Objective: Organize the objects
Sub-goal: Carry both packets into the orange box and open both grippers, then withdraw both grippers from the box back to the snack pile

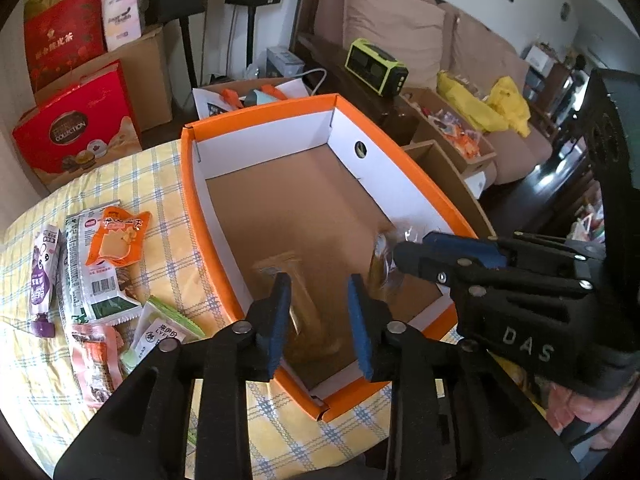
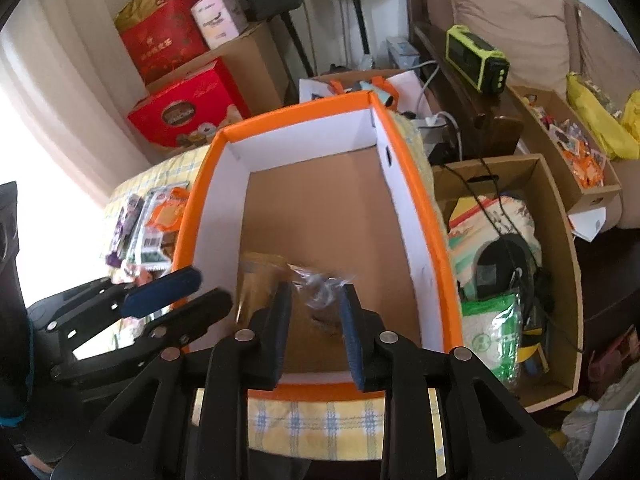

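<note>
An orange box with white inner walls and a brown floor stands on the checked tablecloth; it also shows in the right wrist view. My left gripper is open over the box's near end, above a blurred clear-wrapped brown snack that lies free between its fingers. My right gripper is open, with a second clear-wrapped brown pastry between its fingers; in the left wrist view it reaches in from the right. The first snack lies to the left of it.
Several snack packets lie on the cloth left of the box: a purple pouch, an orange packet, a green-white one. A cardboard carton of goods stands right of the table. Red gift boxes and a sofa stand behind.
</note>
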`<action>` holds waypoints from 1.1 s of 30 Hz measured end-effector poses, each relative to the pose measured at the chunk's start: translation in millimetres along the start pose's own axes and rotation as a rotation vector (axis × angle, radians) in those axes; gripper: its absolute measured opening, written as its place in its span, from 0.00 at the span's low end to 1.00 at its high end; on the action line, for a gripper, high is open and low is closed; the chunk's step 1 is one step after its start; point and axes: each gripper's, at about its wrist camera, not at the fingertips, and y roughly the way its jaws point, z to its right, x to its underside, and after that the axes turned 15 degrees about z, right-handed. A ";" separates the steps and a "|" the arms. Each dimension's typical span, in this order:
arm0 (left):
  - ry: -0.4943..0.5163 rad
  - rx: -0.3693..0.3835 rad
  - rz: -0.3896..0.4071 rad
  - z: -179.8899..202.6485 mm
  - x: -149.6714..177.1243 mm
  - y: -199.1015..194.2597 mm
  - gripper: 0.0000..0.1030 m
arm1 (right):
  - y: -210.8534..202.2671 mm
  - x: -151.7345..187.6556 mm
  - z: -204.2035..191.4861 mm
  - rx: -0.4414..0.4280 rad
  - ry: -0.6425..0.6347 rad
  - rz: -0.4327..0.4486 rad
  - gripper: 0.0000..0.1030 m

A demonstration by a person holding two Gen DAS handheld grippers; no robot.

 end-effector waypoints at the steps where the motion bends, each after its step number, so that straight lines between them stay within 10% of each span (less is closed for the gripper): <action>1: 0.000 0.003 0.001 -0.5 -0.3 -1.6 0.28 | 0.0 -1.5 0.4 0.003 0.002 0.009 0.31; 16: -0.011 -0.095 0.092 -42.1 -11.5 -53.0 0.76 | -14.7 -5.4 -17.3 0.016 -0.051 0.056 0.52; 21: -0.018 -0.123 0.091 -65.6 -10.4 -67.1 0.81 | -17.5 -6.1 -33.6 0.001 -0.081 0.066 0.78; 33: -0.047 -0.211 0.045 -140.6 28.6 -96.3 0.88 | -19.9 1.6 -79.4 -0.093 -0.127 0.055 0.80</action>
